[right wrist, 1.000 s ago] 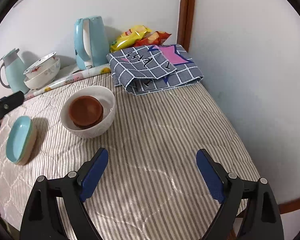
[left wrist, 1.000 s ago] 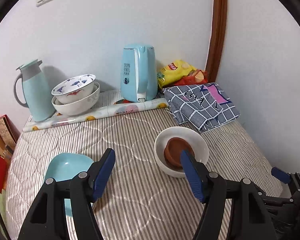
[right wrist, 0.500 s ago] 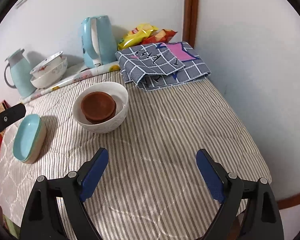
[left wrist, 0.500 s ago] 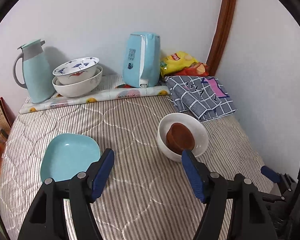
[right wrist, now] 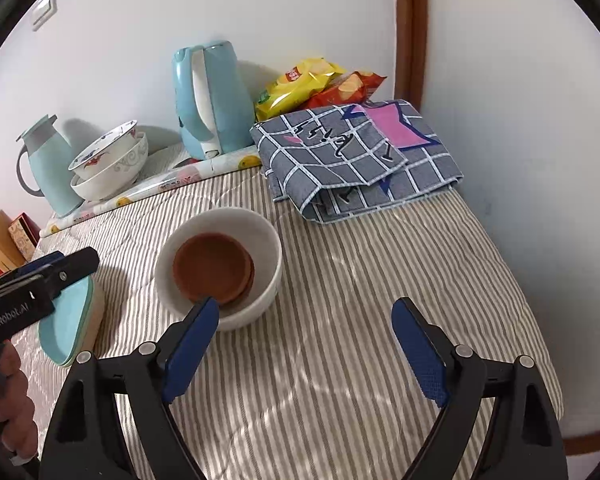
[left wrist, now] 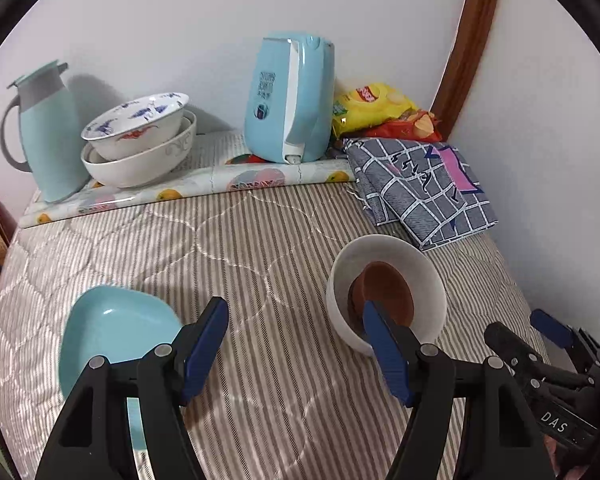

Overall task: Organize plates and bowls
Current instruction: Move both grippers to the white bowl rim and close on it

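A white bowl (left wrist: 428,268) holding brown saucers (left wrist: 384,290) sits on the striped table; it also shows in the right wrist view (right wrist: 260,236) with the saucers (right wrist: 212,268). A light-blue square plate (left wrist: 112,332) lies at the left, seen edge-on in the right wrist view (right wrist: 72,328). Two stacked patterned bowls (left wrist: 140,140) stand at the back left. My left gripper (left wrist: 296,340) is open and empty, between the plate and the white bowl. My right gripper (right wrist: 306,340) is open and empty, just in front of the white bowl.
A blue kettle (left wrist: 292,100), a teal thermos jug (left wrist: 48,132), snack bags (left wrist: 380,112) and a folded checked cloth (left wrist: 424,184) line the back. Walls close the right side. Boxes (right wrist: 4,240) stand off the table's left edge.
Both grippers have moved in closer to the table, so the white bowl and the blue plate sit nearer the fingers. Both grippers stay open and empty.
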